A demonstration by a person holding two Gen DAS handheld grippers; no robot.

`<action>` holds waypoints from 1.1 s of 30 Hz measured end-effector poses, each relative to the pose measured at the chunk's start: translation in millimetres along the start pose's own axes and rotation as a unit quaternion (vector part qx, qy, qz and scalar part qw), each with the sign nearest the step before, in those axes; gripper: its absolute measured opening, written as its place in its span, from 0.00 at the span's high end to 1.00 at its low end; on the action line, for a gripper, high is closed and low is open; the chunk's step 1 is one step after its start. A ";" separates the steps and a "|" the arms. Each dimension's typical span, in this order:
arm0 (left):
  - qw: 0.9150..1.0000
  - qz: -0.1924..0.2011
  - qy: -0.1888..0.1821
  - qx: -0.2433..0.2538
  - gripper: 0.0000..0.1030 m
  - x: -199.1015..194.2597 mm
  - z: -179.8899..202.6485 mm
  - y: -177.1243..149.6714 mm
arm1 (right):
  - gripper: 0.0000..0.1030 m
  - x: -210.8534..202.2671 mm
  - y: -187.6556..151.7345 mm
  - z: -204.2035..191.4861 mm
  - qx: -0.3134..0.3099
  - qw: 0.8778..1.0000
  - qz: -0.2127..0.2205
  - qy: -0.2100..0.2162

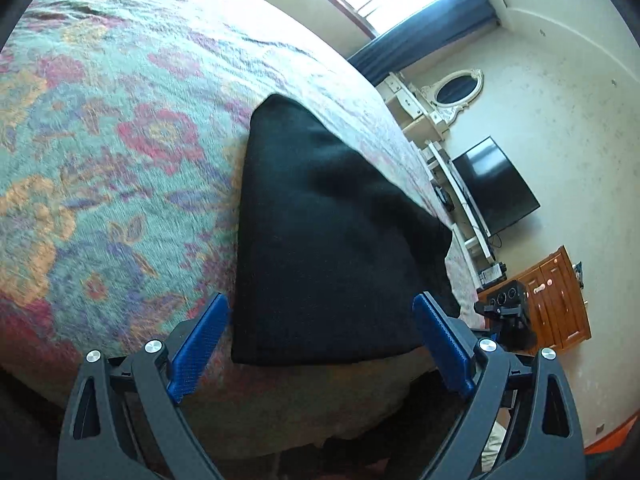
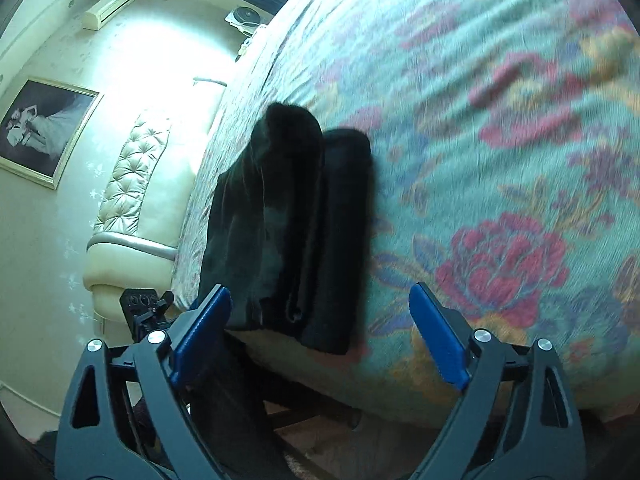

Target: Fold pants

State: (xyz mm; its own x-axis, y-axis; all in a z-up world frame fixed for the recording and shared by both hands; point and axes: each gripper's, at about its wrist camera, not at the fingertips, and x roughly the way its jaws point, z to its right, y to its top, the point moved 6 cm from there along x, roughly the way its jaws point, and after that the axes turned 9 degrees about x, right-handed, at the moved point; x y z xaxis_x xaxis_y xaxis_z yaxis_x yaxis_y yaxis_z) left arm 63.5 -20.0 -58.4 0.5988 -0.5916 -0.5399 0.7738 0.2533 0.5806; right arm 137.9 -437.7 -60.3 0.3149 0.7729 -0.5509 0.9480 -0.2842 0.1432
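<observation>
Lying folded on the bedspread [image 1: 100,152], black pants [image 1: 320,240] sit ahead of both open jaws.

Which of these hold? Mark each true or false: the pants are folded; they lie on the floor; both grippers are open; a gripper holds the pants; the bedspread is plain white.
1. The pants are folded: true.
2. They lie on the floor: false, they lie on the bedspread, near its edge.
3. The left gripper and the right gripper are open: true.
4. A gripper holds the pants: false, neither grips them.
5. The bedspread is plain white: false, it is flowered.
</observation>
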 end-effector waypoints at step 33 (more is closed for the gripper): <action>0.995 -0.090 0.041 0.016 0.42 152.3 -45.8 117.5 | 0.58 103.6 93.4 0.9 0.013 0.999 -0.018 0.038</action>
State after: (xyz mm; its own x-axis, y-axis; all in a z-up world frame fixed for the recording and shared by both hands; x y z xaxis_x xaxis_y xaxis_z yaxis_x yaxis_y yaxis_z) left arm 255.1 -45.3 -100.3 0.4663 -0.5609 -0.6841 0.8642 0.1234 0.4878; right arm 259.1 -384.8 -104.7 0.2839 0.8232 -0.4917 0.9576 -0.2695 0.1016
